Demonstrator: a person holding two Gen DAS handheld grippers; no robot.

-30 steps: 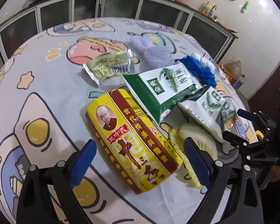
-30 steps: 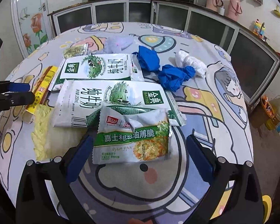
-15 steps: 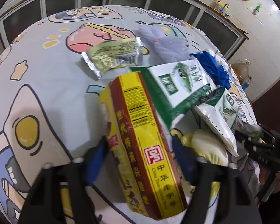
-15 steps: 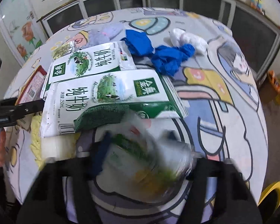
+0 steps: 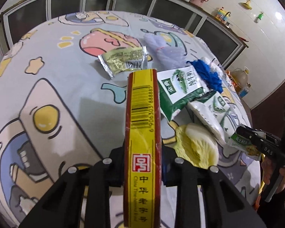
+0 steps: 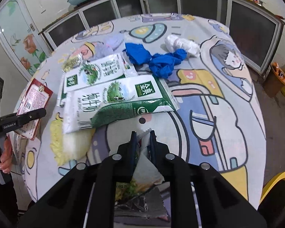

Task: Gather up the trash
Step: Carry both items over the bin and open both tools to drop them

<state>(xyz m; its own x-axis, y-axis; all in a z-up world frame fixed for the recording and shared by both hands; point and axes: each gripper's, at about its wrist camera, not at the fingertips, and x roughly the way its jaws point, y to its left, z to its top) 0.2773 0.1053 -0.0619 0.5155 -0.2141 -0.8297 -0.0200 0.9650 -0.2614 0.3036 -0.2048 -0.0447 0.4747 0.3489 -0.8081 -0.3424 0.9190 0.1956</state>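
Your left gripper [image 5: 142, 148] is clamped on the yellow-red box [image 5: 142, 125], lifted off the table [image 5: 57, 87], and your right gripper [image 6: 142, 138] is pinched tight on the green snack wrapper [image 6: 140, 172], also off the cloth. So 2 pcs in hand, none binned yet as far as visible. Still left, going from the box rightward: foil packet [image 5: 123, 61], cabbage leaf [image 5: 195, 148], 2 milk cartons [image 6: 114, 102], blue gloves [image 6: 153, 58], white wad [image 6: 180, 44].
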